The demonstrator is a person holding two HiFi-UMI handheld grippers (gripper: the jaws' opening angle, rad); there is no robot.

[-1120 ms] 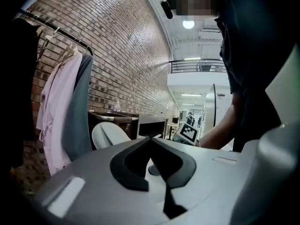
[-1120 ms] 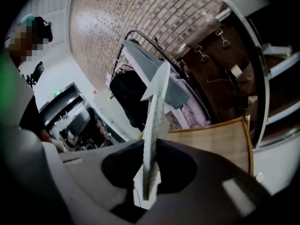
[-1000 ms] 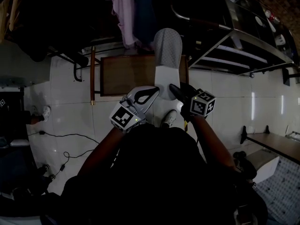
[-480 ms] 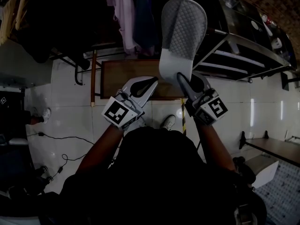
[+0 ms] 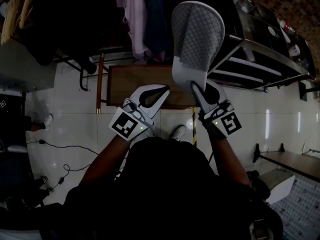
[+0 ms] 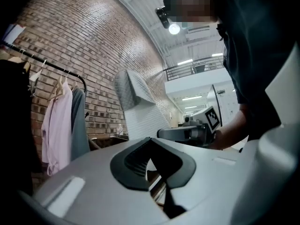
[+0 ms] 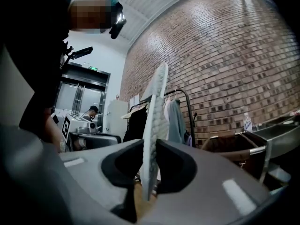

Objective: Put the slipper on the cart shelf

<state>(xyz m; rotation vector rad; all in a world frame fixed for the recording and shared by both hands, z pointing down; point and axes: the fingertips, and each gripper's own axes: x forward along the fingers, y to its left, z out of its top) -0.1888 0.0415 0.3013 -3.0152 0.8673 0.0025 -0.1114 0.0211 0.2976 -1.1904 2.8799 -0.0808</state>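
Your right gripper (image 5: 197,87) is clamped on the heel end of the slipper (image 5: 197,39). The slipper is in the air in front of you, ahead of both grippers. Its quilted grey sole faces your head and its toe points up and away. In the right gripper view the slipper (image 7: 154,125) stands edge-on between the two dark pads, which press on it from both sides.

Your left gripper (image 5: 157,93) is just beside the right one, to its left. Its jaws are pressed together at the tips, with nothing between them.

The metal cart (image 5: 272,48) stands ahead and to your right, and its shelf (image 5: 245,66) sits below the top rim. A low brown table (image 5: 142,84) lies directly beneath the slipper, and clothes (image 5: 132,14) hang ahead on the left.

To do this step well:
- Swing the slipper to the right, toward the cart.
- Tip the toe forward and down so the slipper goes in flat rather than upright.
- Lead with the toe and slide it under the top rim, which looks like the thing most likely to catch it.
- Hold the pinch until the sole rests on the shelf. The grip is at one end only, so the long free end may sag or twist.
- Leave the left gripper clear, or use it to steady the toe.
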